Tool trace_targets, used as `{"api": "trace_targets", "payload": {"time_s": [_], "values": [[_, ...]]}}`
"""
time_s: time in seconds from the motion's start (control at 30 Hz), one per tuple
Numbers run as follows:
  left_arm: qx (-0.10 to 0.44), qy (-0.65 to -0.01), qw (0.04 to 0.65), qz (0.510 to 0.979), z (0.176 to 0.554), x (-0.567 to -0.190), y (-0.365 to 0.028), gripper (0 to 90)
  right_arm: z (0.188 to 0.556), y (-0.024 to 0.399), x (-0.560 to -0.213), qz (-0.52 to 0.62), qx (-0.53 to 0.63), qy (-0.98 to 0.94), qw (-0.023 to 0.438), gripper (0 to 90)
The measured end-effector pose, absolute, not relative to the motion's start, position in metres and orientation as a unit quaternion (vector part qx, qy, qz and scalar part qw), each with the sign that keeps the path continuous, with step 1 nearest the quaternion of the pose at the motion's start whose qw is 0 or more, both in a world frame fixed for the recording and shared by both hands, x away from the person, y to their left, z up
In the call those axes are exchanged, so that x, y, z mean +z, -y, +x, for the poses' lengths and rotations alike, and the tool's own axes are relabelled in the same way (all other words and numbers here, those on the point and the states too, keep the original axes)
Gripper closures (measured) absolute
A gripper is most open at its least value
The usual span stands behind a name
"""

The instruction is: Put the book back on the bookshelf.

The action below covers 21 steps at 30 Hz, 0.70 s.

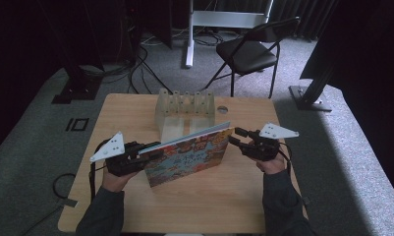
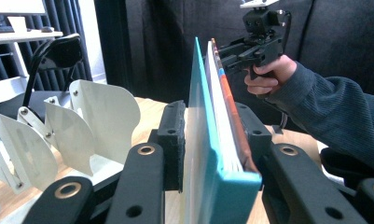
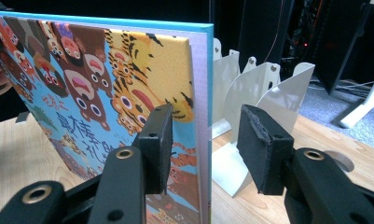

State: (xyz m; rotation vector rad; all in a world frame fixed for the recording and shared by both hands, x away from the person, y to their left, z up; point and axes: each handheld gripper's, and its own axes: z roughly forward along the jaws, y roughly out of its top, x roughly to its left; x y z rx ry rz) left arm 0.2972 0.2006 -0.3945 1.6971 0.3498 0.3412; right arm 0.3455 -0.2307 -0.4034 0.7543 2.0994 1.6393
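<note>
Left tool [image 2: 212,154] clamps the picture book [image 1: 187,155] upright at centre frame; right tool [image 3: 205,149] stands open astride its far edge. Risk: one-sided grip may let it tip against the white rack [image 1: 184,110].

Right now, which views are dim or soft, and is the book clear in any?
High view: dim, black around the edges, book cover small but readable. Left claw view: book spine edge sharp, near jaws slightly soft. Right claw view: bright cover, crisp; rack behind is pale, no glare.
</note>
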Motion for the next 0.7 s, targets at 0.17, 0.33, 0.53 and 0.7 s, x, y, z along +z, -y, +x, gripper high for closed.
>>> {"api": "trace_targets", "payload": {"time_s": [0.17,0.33,0.53,0.7], "values": [[0.151,-0.153,0.636,0.741,0.298,-0.396,-0.195,71.5,0.346,0.234,-0.405,0.271,0.582,-0.744,0.186,55.1],[0.155,-0.154,0.639,0.737,0.299,-0.397,-0.192,73.0,0.345,0.238,-0.407,0.277,0.581,-0.742,0.186,55.1],[0.156,-0.151,0.642,0.735,0.3,-0.399,-0.188,73.7,0.345,0.241,-0.409,0.281,0.58,-0.742,0.186,55.1],[0.162,-0.151,0.639,0.737,0.301,-0.4,-0.183,73.0,0.345,0.243,-0.411,0.284,0.578,-0.742,0.185,55.1]]}}
